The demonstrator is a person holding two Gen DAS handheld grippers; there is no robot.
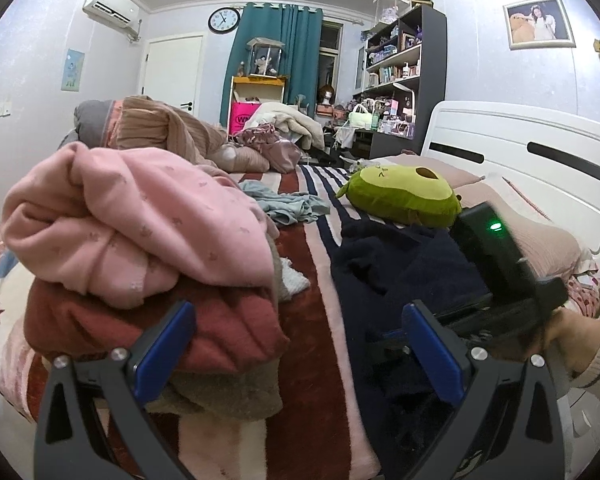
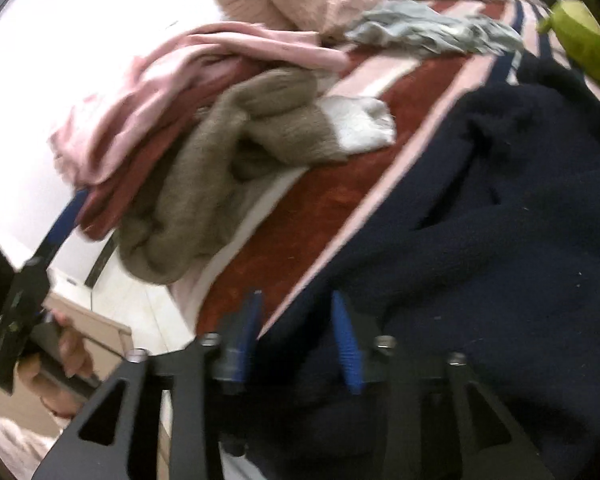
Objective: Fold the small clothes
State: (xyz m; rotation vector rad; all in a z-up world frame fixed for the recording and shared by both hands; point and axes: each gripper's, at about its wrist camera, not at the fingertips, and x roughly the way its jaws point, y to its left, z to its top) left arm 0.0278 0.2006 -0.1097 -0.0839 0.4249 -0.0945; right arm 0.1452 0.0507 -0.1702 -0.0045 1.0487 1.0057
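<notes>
A dark navy garment (image 1: 404, 276) lies spread on the striped bed blanket (image 1: 304, 360); it fills the right of the right wrist view (image 2: 480, 220). A pile of clothes sits to its left: a pink top (image 1: 132, 216) over a dark red one (image 1: 220, 328) and a brown knit (image 2: 204, 184). My left gripper (image 1: 300, 344) is open and empty, its blue pads wide apart, low over the blanket between pile and navy garment. My right gripper (image 2: 296, 340) hovers at the navy garment's near edge, jaws partly open, holding nothing I can see; the view is blurred.
A green avocado plush (image 1: 400, 196) and a light blue-grey garment (image 1: 288, 204) lie farther up the bed. A beige quilt heap (image 1: 168, 132) is behind the pile. The white headboard (image 1: 520, 160) stands at the right. The bed's edge and the floor (image 2: 132, 300) are at the left.
</notes>
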